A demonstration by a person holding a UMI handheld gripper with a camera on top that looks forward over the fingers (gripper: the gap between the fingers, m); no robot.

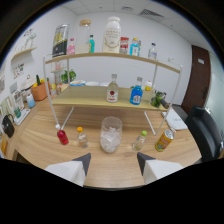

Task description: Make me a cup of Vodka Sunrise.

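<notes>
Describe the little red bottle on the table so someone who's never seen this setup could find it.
Start at the wooden table in front of the two-tier shelf. A row of small bottles flanks a clear glass just beyond the open fingers. The red bottle is farthest left, the only red one.

Your claw (113,162) points forward and sits level, its two fingers rising side by side into the gripper view. The left finger (75,167) and the right finger (152,167) show pale flat faces with dark inner tips, and those tips slant inward toward each other. You hold them spread wide, with a broad gap between the tips. Nothing sits in that gap, and neither finger presses on anything. Your hand itself stays out of sight behind the camera.
</notes>
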